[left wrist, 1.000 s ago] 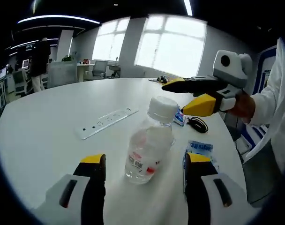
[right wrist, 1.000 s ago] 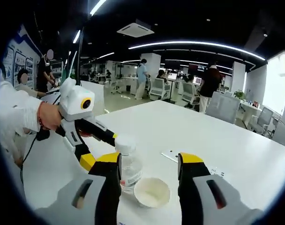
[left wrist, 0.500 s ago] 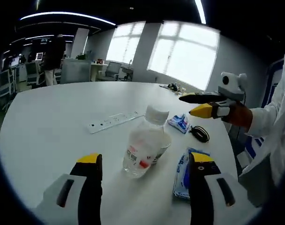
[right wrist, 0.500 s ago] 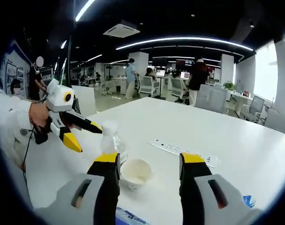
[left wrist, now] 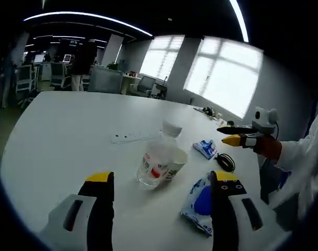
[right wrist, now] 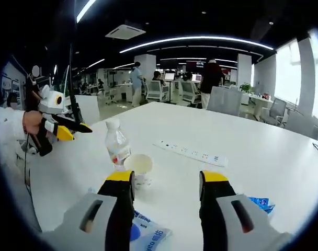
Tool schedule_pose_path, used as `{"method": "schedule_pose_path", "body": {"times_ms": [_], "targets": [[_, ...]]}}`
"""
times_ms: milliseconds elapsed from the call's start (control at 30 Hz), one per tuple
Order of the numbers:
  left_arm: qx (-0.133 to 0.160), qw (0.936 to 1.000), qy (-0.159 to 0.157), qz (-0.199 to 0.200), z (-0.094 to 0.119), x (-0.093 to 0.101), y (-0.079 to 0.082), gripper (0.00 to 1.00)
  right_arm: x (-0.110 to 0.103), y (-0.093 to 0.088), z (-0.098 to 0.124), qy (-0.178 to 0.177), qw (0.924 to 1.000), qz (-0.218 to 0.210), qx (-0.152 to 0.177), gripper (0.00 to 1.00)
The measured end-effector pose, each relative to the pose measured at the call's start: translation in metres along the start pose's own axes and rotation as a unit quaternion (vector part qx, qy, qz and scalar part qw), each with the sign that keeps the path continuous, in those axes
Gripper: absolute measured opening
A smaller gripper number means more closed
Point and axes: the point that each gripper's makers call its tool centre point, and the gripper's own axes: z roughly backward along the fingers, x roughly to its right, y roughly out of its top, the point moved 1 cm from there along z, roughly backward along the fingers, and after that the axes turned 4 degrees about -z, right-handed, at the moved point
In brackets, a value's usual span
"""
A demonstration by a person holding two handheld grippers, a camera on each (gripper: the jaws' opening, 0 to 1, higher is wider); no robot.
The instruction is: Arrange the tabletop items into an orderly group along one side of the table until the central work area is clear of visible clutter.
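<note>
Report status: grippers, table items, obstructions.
Both grippers, left and right, open, empty. Bottle beside cup, mid-table, ungrouped. Power strip and blue packets lie loose nearby.

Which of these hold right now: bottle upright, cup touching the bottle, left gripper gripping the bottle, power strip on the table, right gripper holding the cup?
1. The bottle stands upright. True.
2. The cup stands right beside the bottle. True; actual contact cannot be told.
3. The left gripper grips the bottle. False: its jaws are open and short of it.
4. The power strip lies on the table. True.
5. The right gripper holds the cup. False: it is open and empty.
</note>
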Motion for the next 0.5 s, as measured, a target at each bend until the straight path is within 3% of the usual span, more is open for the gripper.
{"method": "schedule_pose_path", "body": {"times_ms": [500], "targets": [[-0.004,0.9974,0.029,0.067,0.026,0.048,-0.052,0.74,0.006,-0.039,0.023,-0.008,0.9992,-0.023,-0.033,0.46]]}}
